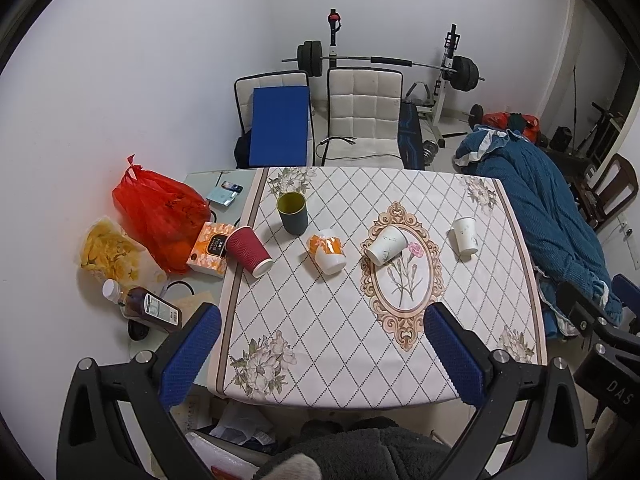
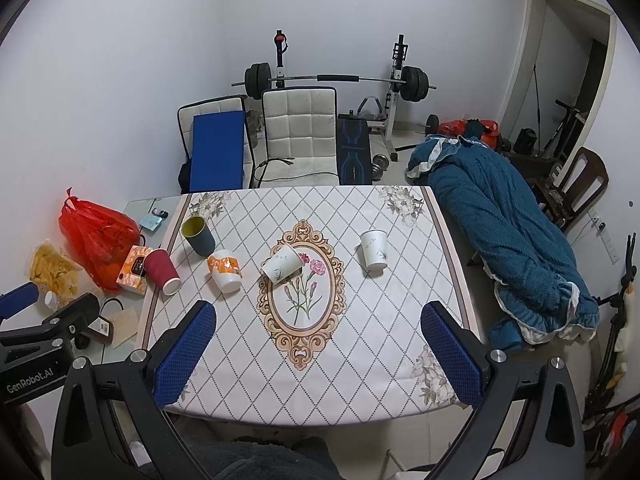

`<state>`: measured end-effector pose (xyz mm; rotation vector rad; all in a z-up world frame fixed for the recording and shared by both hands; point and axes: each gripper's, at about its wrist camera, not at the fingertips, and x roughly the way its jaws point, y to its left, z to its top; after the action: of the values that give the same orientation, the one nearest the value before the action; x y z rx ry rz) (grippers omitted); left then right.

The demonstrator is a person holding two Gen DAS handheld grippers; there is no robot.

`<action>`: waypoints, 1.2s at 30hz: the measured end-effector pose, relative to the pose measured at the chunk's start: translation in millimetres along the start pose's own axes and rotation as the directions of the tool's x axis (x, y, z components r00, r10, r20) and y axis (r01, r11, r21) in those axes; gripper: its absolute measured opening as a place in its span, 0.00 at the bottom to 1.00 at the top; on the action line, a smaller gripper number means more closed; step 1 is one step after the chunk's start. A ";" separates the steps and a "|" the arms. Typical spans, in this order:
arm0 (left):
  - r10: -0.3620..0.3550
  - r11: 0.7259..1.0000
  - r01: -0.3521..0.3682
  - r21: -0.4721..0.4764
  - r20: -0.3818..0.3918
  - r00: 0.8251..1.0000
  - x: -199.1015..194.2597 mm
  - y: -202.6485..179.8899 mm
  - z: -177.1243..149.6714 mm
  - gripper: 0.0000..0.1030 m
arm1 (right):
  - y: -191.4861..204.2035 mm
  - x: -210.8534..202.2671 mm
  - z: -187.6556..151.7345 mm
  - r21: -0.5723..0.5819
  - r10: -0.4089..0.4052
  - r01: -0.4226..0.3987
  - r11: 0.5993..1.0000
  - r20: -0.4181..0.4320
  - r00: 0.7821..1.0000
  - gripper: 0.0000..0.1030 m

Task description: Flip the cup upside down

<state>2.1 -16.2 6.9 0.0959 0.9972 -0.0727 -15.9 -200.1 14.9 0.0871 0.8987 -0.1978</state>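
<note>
Five cups stand in a row across the patterned tablecloth [image 2: 360,344], none gripped. Largest first: the dark green tumbler [image 2: 198,235] stands mouth up at the far left. The maroon ripple paper cup [image 2: 161,271], the orange-and-white cup [image 2: 225,270] and the white floral paper cup [image 2: 282,268] on the oval medallion all appear tilted in the fisheye; I cannot tell whether their mouths face up or down. The smaller white paper cup [image 2: 373,249] stands apart toward the right edge, apparently wide end up.

Judgement: task looks barely begun; at least the tumbler is unflipped.

Left gripper [image 1: 322,360] and right gripper [image 2: 318,360] hover over the near table edge, jaws spread wide and empty.

Writing: "GenRobot.AI" on the left gripper's body in the right wrist view; "DAS" partly legible on the right gripper's body in the left wrist view. The orange tissue box [image 1: 210,249] has a label, unreadable.
</note>
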 end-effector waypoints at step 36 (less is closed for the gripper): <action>0.167 0.978 -0.180 -0.107 -0.125 0.978 325.8 87.0 60.2 1.00 | 80.9 365.7 -38.2 -0.141 -0.057 -0.003 0.990 -0.426 0.903 1.00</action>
<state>237.7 57.8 -230.6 0.0797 1.1022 0.1533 193.1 -164.1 -296.2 -0.0132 1.3537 -0.1428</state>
